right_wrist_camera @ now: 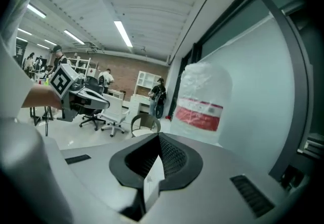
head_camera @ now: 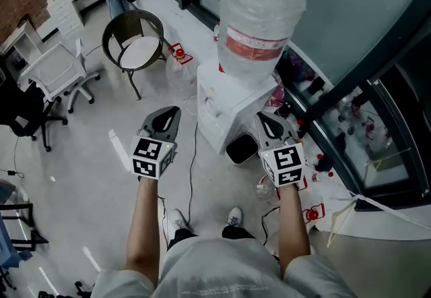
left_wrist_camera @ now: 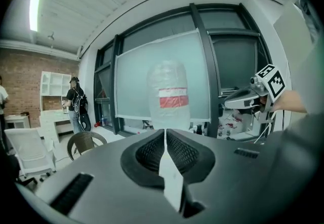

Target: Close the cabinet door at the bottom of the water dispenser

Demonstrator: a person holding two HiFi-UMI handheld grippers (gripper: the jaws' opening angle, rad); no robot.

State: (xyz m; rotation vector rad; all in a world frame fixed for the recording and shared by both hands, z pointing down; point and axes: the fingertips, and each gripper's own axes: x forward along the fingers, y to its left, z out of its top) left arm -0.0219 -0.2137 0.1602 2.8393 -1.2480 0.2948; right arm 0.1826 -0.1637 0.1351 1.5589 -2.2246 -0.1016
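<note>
The white water dispenser [head_camera: 225,98] stands by the window wall, with a large clear bottle [head_camera: 259,23] bearing a red band on top. Seen from steeply above, its front face does not show how the bottom cabinet door stands. My left gripper [head_camera: 174,112] is held high in front of the dispenser's left side, shut and empty. My right gripper [head_camera: 264,116] is level with it at the dispenser's right corner, also shut with nothing between its jaws. The bottle [left_wrist_camera: 168,94] lies straight beyond the shut left gripper [left_wrist_camera: 165,132]. It is up and to the right of the shut right gripper [right_wrist_camera: 158,137].
A black bin [head_camera: 242,148] sits on the floor at the dispenser's foot. A round brown chair [head_camera: 135,44] and a white office chair [head_camera: 57,71] stand to the left. Cables and small red items lie on the floor. A person [left_wrist_camera: 76,104] stands far back.
</note>
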